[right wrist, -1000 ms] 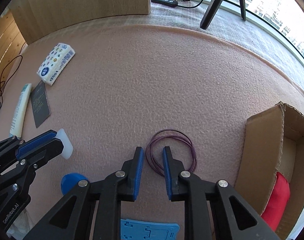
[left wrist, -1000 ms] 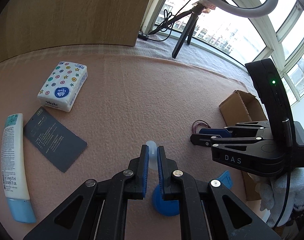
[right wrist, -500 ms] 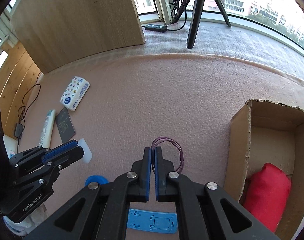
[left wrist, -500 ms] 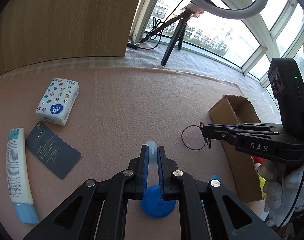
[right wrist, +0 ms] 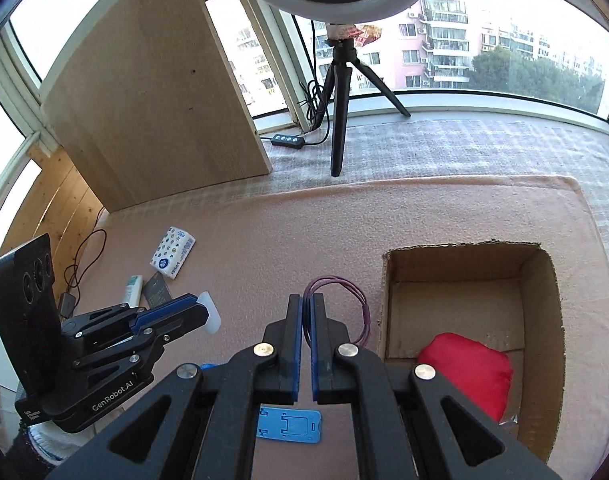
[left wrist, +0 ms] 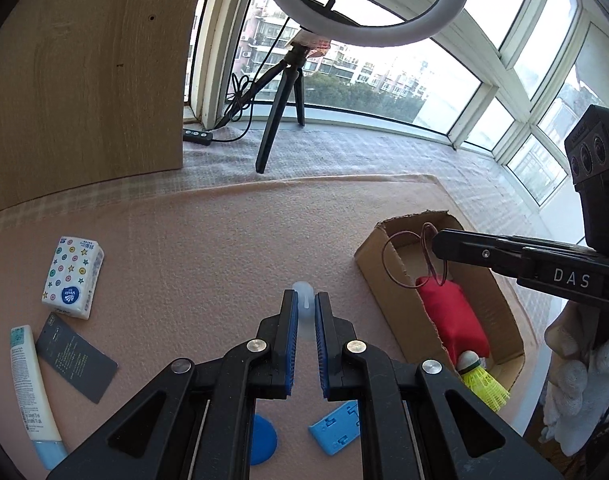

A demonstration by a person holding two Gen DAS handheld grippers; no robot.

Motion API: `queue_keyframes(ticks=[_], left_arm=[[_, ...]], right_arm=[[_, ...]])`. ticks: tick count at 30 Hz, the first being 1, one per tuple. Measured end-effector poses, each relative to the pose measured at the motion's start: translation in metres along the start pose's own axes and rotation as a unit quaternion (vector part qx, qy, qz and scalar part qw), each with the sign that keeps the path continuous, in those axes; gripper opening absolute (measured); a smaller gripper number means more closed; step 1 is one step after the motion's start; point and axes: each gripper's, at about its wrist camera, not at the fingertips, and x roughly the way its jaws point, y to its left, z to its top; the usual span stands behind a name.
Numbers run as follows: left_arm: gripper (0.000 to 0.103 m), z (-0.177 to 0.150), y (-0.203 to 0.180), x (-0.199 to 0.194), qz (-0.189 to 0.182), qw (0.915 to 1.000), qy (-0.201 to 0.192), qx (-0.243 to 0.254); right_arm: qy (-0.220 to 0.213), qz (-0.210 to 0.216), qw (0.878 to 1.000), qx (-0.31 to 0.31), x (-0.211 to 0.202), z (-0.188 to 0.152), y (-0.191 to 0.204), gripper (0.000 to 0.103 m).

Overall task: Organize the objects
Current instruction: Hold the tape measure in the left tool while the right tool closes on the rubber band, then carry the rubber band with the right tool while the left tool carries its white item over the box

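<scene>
Purple cord loop point(right wrist: 346, 300), hanging at frame centre from the clenched right hand-held gripper point(right wrist: 306, 304), is nearing the cardboard box point(right wrist: 392, 320); release only once fully over its opening, while the left hand-held gripper point(left wrist: 305, 300) is gripping a translucent cap point(left wrist: 304, 296).

A ring light point(left wrist: 364, 4) on a small black tripod point(right wrist: 340, 92) stands on a pale checked cloth point(right wrist: 464, 148) by a curved window point(right wrist: 504, 40), with apartment blocks and trees outside. Its cable runs to an inline remote point(right wrist: 288, 141). A light wooden panel point(left wrist: 80, 80) leans upright at the left.
</scene>
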Motion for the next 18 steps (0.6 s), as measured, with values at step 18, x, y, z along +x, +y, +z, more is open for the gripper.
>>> queue_keyframes(ticks=[18], left_arm=[[0.009, 0.041, -0.133, 0.074, -0.043, 0.9956, 0.021, 0.081]], right_arm=[[-0.011, -0.061, 0.996, 0.061, -0.040, -0.023, -0.111, 0.003]])
